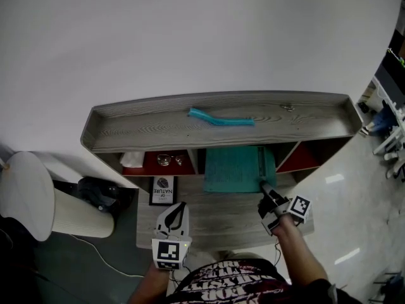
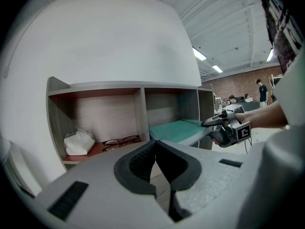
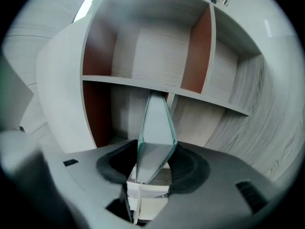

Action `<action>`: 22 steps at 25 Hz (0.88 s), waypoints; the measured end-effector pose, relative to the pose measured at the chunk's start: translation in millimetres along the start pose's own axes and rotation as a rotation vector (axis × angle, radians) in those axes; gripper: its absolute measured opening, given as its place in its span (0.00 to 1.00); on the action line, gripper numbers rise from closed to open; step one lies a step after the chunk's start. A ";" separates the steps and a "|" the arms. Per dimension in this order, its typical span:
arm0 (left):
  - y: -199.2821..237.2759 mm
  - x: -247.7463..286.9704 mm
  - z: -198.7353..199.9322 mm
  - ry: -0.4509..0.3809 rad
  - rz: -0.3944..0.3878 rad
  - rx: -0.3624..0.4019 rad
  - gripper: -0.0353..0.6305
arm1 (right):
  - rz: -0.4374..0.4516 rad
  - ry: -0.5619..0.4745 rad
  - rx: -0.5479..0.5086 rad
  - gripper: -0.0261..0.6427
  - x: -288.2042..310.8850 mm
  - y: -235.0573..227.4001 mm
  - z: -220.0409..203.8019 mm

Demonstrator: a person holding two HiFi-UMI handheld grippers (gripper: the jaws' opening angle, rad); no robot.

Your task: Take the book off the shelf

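Book [image 1: 235, 168] partly in shelf's [image 1: 158, 129] middle compartment

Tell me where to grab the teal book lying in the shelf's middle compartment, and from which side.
Grip the teal book at its near edge from the front: it lies flat and juts out of the grey wooden shelf, leaving room above and below. The right gripper is clamped there.

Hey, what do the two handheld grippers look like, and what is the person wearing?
The left gripper and right gripper have pale grey shells with black padded fingers. Each carries a white cube with black square markers. The person wears a dark top with a white print, and the forearms are uncovered.
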State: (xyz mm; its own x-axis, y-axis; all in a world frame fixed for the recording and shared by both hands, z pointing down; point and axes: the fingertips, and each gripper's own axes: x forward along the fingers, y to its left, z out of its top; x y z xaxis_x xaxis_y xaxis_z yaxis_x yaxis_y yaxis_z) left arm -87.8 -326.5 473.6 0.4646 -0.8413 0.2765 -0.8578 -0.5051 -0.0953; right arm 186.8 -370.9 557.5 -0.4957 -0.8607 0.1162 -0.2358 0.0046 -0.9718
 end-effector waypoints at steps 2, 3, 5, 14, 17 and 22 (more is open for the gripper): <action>-2.0 -7.9 -2.5 -0.002 -0.004 0.008 0.06 | 0.011 0.000 -0.016 0.33 -9.8 1.0 -4.7; -2.7 -12.3 -3.7 -0.003 -0.005 0.010 0.06 | 0.017 -0.001 -0.023 0.33 -14.8 1.7 -6.9; -4.2 -22.0 -6.7 -0.006 -0.006 0.014 0.06 | 0.032 -0.005 -0.031 0.33 -24.4 4.2 -10.9; -11.0 -61.8 -33.4 0.020 -0.014 0.008 0.06 | 0.075 -0.030 -0.031 0.32 -56.8 11.1 -37.8; -14.4 -72.5 -40.1 0.026 -0.021 0.007 0.06 | 0.076 -0.039 -0.014 0.32 -65.6 6.6 -47.0; -10.3 -82.8 -46.2 0.039 -0.011 0.014 0.06 | 0.086 -0.034 0.008 0.31 -70.8 -0.3 -62.0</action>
State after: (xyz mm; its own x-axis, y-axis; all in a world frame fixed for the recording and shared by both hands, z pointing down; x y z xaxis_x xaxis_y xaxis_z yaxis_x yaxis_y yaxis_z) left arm -127.6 -242.8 495.9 0.4648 -0.8276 0.3147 -0.8495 -0.5170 -0.1051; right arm 170.2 -278.3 562.2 -0.4852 -0.8740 0.0258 -0.1872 0.0750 -0.9795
